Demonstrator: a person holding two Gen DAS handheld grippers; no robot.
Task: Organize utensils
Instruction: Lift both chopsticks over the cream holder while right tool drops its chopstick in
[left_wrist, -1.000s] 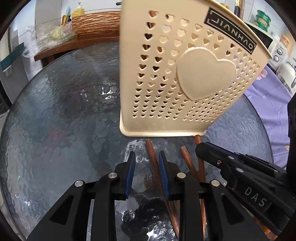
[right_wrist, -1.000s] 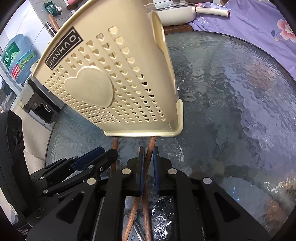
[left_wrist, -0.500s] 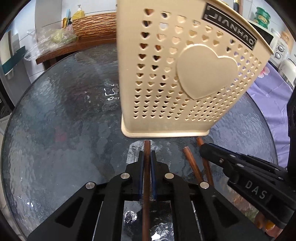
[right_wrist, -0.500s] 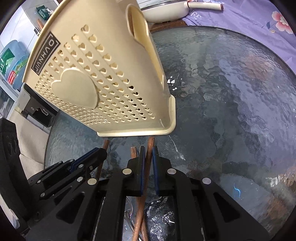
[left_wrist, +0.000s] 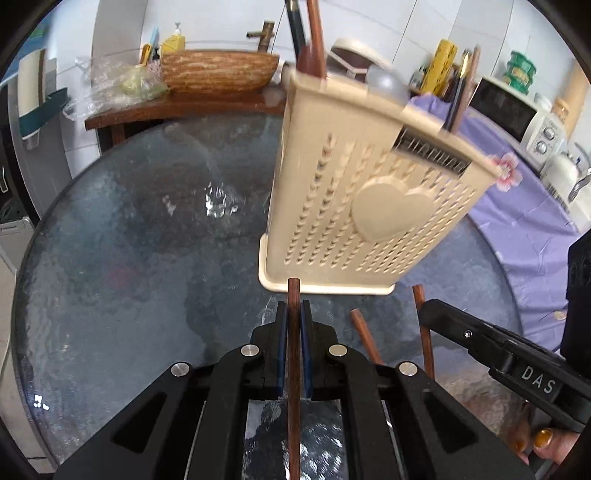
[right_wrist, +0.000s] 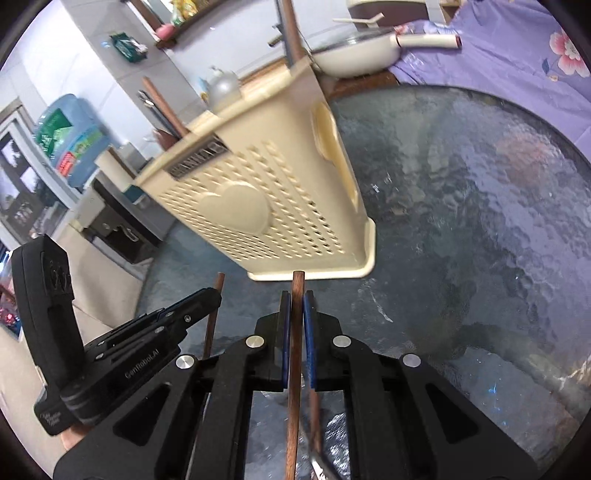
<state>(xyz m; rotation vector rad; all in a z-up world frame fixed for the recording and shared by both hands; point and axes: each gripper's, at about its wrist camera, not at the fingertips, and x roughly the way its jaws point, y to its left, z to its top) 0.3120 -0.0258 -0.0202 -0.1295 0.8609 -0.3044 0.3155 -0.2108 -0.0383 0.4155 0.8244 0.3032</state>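
Note:
A cream perforated utensil holder (left_wrist: 369, 199) with a heart on its face stands on the round glass table (left_wrist: 129, 258); it also shows in the right wrist view (right_wrist: 266, 199). Several sticks stand in its top. My left gripper (left_wrist: 294, 314) is shut on a brown wooden chopstick (left_wrist: 294, 369), tip just before the holder's base. My right gripper (right_wrist: 296, 306) is shut on another brown chopstick (right_wrist: 294, 369). A third chopstick (left_wrist: 364, 336) lies on the glass between the grippers. The right gripper (left_wrist: 436, 314) shows at the right of the left wrist view, the left gripper (right_wrist: 207, 299) at the left of the right wrist view.
A wooden bowl (left_wrist: 218, 72) and plastic bags sit on a brown side table behind. A purple flowered cloth (right_wrist: 517, 48) with a white pan (right_wrist: 354, 55) lies to the right. A microwave (left_wrist: 517, 114) stands at the far right. A metal utensil (right_wrist: 321, 458) lies below my right gripper.
My left gripper closed on a chopstick. Both grippers have since lifted and tilted up with their chopsticks, so the holder's top and the room behind have come into view.

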